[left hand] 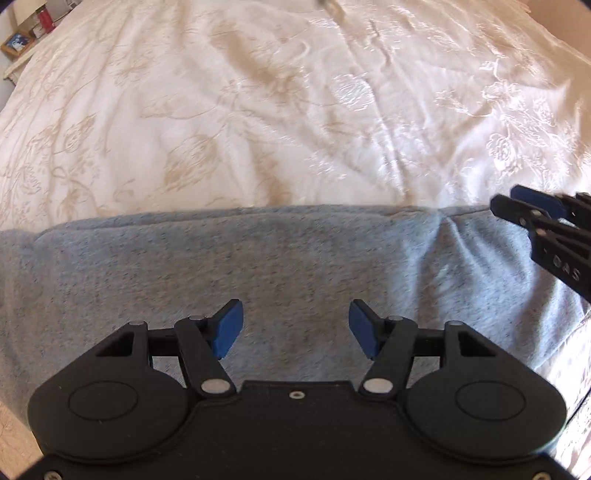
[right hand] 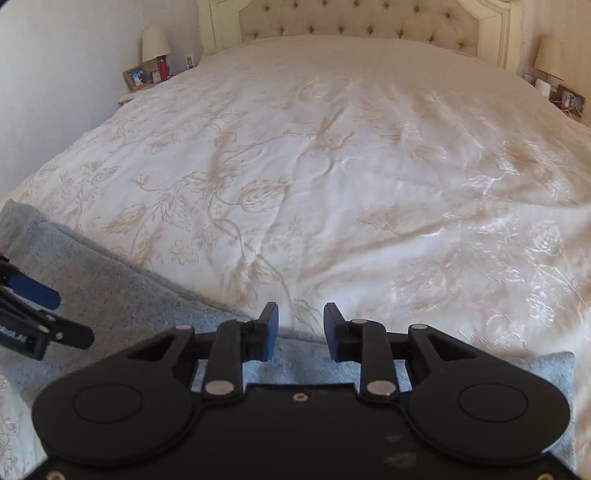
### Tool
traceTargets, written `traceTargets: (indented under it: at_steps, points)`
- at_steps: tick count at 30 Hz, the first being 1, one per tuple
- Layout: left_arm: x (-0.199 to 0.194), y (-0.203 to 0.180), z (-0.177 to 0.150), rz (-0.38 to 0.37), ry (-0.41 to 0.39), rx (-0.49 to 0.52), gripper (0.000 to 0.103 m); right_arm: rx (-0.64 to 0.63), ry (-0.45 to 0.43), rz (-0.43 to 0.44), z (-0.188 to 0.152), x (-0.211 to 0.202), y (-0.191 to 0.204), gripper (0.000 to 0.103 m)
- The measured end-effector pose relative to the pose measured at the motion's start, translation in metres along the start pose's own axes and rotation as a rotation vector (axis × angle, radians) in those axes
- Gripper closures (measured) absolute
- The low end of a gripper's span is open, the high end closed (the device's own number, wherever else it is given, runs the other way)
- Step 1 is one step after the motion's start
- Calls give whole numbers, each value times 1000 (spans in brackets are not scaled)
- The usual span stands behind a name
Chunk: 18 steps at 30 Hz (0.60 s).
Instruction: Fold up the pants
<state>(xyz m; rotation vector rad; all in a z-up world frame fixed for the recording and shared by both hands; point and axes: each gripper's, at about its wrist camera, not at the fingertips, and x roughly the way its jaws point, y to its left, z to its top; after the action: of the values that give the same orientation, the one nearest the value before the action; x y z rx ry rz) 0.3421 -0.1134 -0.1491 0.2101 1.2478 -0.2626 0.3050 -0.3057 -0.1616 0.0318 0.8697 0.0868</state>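
Observation:
The grey-blue sweatpants (left hand: pixel 258 266) lie folded in a flat band across the near edge of the bed; they also show in the right wrist view (right hand: pixel 110 284). My left gripper (left hand: pixel 295 328) is open and empty, hovering just above the middle of the pants. My right gripper (right hand: pixel 300 328) is open and empty over the far edge of the pants. It shows at the right of the left wrist view (left hand: pixel 517 205), and the left gripper shows at the left of the right wrist view (right hand: pixel 70 317).
The white floral bedspread (right hand: pixel 332 166) covers the bed beyond the pants. A tufted headboard (right hand: pixel 354 22) stands at the far end. Nightstands with a lamp (right hand: pixel 155 44) and a picture frame (right hand: pixel 136 77) flank the bed; a second lamp (right hand: pixel 550 55) stands at the right.

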Motion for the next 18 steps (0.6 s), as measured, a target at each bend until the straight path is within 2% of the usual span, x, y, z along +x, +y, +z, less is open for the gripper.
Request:
traceTargets:
  at_steps: [2, 4, 6, 9, 12, 15, 18]
  points:
    - [17, -15, 14, -4, -8, 22, 37, 53, 5, -58, -15, -26, -27, 73]
    - [36, -24, 25, 45, 12, 29, 37, 158, 13, -114, -33, -54, -61, 73]
    - [60, -25, 37, 133, 44, 12, 30, 302, 9, -126, -52, -81, -92, 71]
    - [69, -23, 45, 138, 53, -27, 27, 439, 6, -111, -84, -112, -124, 67]
    - [63, -23, 43, 138, 50, -24, 28, 460, -16, -108, -100, -121, -146, 67]
    - [46, -18, 35, 138, 42, -69, 31, 455, -35, -79, -96, -106, -170, 66]
    - [27, -10, 21, 130, 30, -123, 32, 551, 21, -10, -89, -77, -200, 65]
